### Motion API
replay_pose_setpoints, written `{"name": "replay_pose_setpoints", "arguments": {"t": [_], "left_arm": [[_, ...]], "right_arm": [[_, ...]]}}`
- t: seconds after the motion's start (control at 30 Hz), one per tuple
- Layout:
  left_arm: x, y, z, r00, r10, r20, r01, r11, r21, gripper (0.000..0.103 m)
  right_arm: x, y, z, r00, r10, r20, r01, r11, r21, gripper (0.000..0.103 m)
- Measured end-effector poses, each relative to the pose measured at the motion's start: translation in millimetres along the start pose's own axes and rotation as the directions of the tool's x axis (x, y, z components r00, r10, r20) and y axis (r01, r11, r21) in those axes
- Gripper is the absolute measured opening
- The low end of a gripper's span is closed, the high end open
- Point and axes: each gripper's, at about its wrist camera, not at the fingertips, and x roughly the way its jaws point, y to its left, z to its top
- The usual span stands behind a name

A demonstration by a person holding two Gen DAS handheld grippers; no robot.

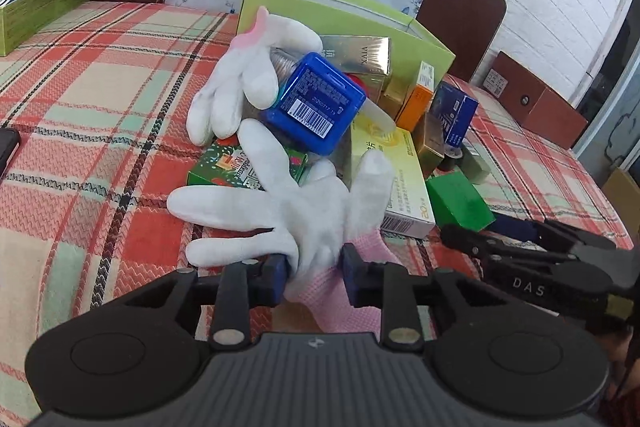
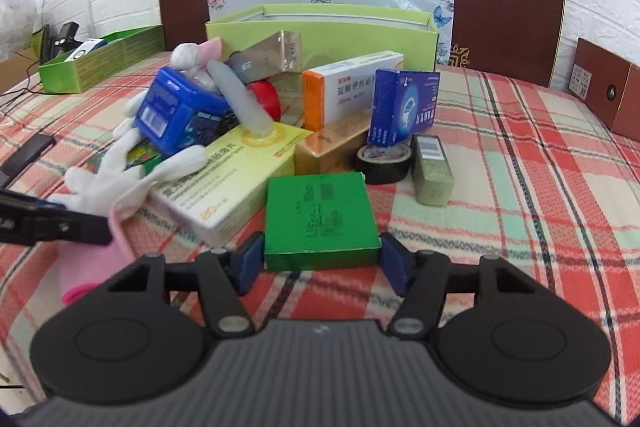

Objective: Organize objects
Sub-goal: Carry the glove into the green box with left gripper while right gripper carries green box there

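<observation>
Through my left wrist camera, my left claw (image 1: 314, 273) is pinching the pink cuff of a white glove (image 1: 280, 203), a blue pad pressed on each side of the bunched fabric. The glove's fingers splay forward over the plaid tablecloth (image 1: 100, 99) and onto a green patterned box (image 1: 224, 167). A second white glove (image 1: 248, 67) lies further on, draped against a blue square container (image 1: 316, 103) with a barcode label that sits tilted on the heap. Just to the right lies a pale yellow medicine box (image 1: 396, 171), and behind it stand gold boxes (image 1: 360, 55), an orange-ended box (image 1: 418, 95) and a dark blue box (image 1: 456, 111). An open light green box (image 1: 320, 11) stands behind the heap. My right claw (image 1: 532, 259) reaches in from the right edge beside a solid green box (image 1: 460, 201).

Through my right wrist camera, my right claw (image 2: 322, 261) has that solid green box (image 2: 322, 219) between its blue pads, both lying against the box's near corners; the box rests flat on the cloth. A roll of black tape (image 2: 382, 163) and a small olive box (image 2: 432, 169) sit just behind it to the right, and the pale yellow medicine box (image 2: 232, 179) lies to its left. My left claw (image 2: 56, 223) enters from the left, shut on the glove's pink cuff.
</observation>
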Motion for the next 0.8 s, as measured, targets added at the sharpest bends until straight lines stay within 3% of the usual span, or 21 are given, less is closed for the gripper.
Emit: {"name": "replay_pose_setpoints", "arguments": {"t": [0.1, 0.2, 0.23, 0.33, 0.4, 0.43, 0.47, 0.63, 0.8], "left_arm": [[-2.2, -0.9, -0.8, 1.000, 0.002, 0.001, -0.002, 1.000, -0.009, 0.031], [-3.8, -3.4, -2.3, 1.000, -0.009, 0.000, 0.009, 1.000, -0.009, 0.052], [-3.5, -4.8, -2.8, 1.000, -0.013, 0.005, 0.013, 1.000, -0.005, 0.063], [-0.2, -12.4, -6.4, 1.000, 0.008, 0.022, -0.009, 0.999, 0.033, 0.065], [2.4, -18.3, -9.2, 0.999, 0.025, 0.030, -0.028, 0.995, 0.092, 0.056], [2.4, -21.3, -10.5, 0.999, 0.035, 0.032, -0.039, 0.990, 0.133, 0.030], [2.2, -22.1, -11.1, 0.999, 0.026, 0.023, -0.029, 0.988, 0.154, 0.015], [-9.9, -17.0, -8.0, 1.000, -0.030, -0.007, 0.031, 0.994, 0.108, 0.010], [-44.3, -25.1, 3.9, 0.992, -0.114, 0.052, 0.107, 0.986, 0.124, 0.010]], "right_arm": [[-0.4, 2.7, -0.5, 1.000, -0.011, 0.006, 0.011, 1.000, 0.003, 0.063], [3.5, 3.3, 3.8, 1.000, 0.003, 0.000, -0.003, 0.999, 0.034, 0.081], [4.7, 3.1, 4.9, 1.000, 0.013, 0.004, -0.013, 0.999, 0.045, 0.081], [11.3, 5.8, 3.8, 1.000, -0.007, -0.002, 0.007, 0.999, 0.036, 0.077], [9.5, 9.2, -0.5, 0.999, -0.036, 0.013, 0.036, 0.999, 0.017, 0.065], [6.5, 9.8, -2.2, 0.999, -0.039, 0.018, 0.038, 0.999, 0.016, 0.060], [3.5, 9.4, -3.6, 0.999, -0.034, 0.017, 0.033, 0.999, 0.022, 0.060], [-14.7, 6.8, -9.9, 1.000, -0.010, 0.000, 0.010, 0.999, 0.048, 0.059], [-38.7, 5.1, -4.7, 0.999, 0.041, 0.013, -0.042, 0.997, 0.069, 0.059]]}}
